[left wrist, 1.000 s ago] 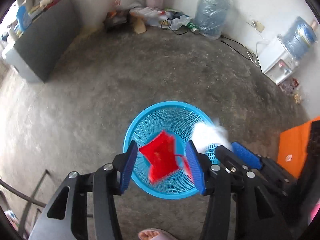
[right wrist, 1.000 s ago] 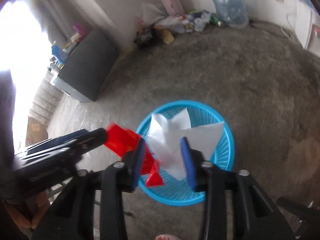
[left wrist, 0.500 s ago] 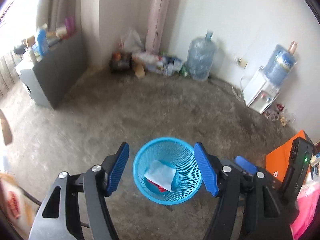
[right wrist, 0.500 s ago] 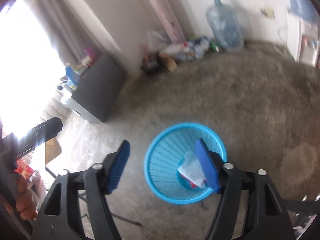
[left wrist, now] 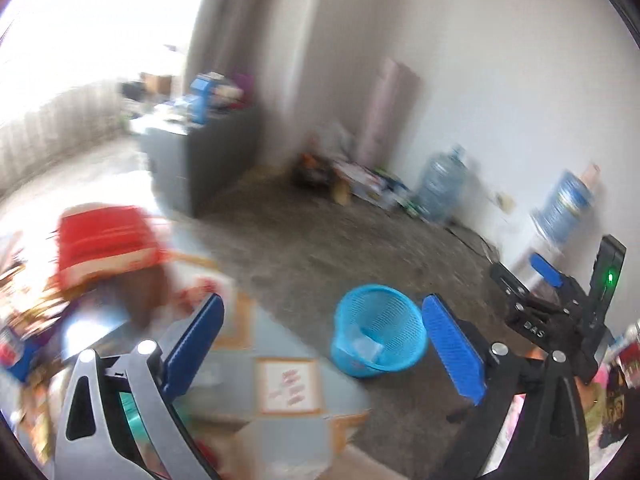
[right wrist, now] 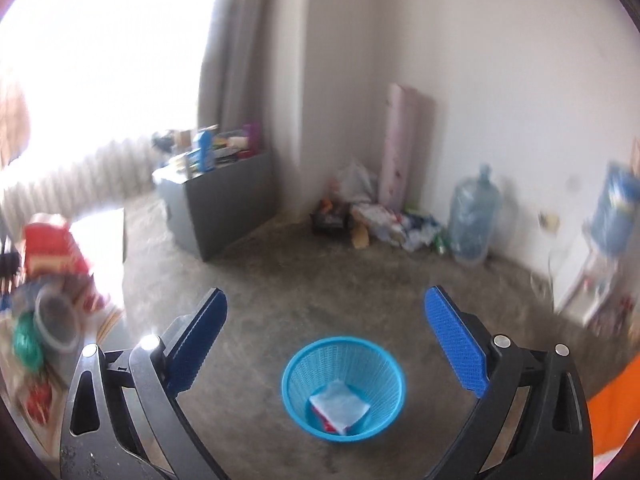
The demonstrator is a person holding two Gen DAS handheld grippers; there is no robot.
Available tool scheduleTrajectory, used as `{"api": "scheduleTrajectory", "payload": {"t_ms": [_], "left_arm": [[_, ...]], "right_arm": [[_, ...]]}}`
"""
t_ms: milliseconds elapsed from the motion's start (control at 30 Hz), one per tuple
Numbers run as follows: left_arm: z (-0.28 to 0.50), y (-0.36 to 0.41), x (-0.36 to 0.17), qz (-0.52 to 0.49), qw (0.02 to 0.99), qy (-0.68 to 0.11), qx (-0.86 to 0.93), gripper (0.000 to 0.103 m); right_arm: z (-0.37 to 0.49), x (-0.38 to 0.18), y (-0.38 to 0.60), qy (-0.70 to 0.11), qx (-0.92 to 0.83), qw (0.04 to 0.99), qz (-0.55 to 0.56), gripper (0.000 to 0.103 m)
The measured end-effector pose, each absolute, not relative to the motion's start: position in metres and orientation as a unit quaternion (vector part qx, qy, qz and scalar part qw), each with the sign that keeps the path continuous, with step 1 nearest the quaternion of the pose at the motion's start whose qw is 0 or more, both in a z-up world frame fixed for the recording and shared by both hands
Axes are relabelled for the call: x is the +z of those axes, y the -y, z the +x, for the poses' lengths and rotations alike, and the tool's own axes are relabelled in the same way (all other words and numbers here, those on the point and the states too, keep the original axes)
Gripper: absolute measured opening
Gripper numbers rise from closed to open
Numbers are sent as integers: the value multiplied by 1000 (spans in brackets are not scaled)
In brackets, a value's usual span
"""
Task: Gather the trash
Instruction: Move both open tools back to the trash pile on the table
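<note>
On the concrete floor stands a blue mesh basket, and inside it a white paper lies over a red wrapper. My right gripper hangs high above and behind the basket; its jaws are opening wide and hold nothing. My left gripper is off to the basket's left over a table edge, its jaws also opening with nothing between them. In the blurred left wrist view the basket sits just inside the right finger, with the white paper showing in it.
A cluttered table with a red box fills the left. A grey cabinet, a corner pile of rubbish, a pink roll, a water jug and a dispenser line the walls.
Both grippers let go: the red wrapper and the white paper dropped into the basket. Both sets of jaws widened, and both hands rose and drew back. The left view swung left toward the table.
</note>
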State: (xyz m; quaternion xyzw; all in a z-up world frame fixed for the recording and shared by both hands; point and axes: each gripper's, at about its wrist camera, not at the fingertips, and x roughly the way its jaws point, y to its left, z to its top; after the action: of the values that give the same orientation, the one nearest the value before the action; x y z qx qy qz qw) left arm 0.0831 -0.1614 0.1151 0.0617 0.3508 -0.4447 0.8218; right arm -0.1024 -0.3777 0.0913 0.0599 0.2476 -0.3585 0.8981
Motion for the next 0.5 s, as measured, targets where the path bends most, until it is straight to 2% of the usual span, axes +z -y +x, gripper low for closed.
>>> {"api": "scheduleTrajectory", "payload": {"t_ms": [100,300,500], "left_arm": [[88,104,124,42,849,-341,-402,97],[98,-1,133,-17,887,-326,-326,97],[88,-46,118,-19,914,-288,-285,97]], "right_arm": [[-97,97,358,-240,-329,913,18,95],[-91,110,339,-191,-232,952,61,95],[-52,107,322,-222,-140,958,118,94]]}}
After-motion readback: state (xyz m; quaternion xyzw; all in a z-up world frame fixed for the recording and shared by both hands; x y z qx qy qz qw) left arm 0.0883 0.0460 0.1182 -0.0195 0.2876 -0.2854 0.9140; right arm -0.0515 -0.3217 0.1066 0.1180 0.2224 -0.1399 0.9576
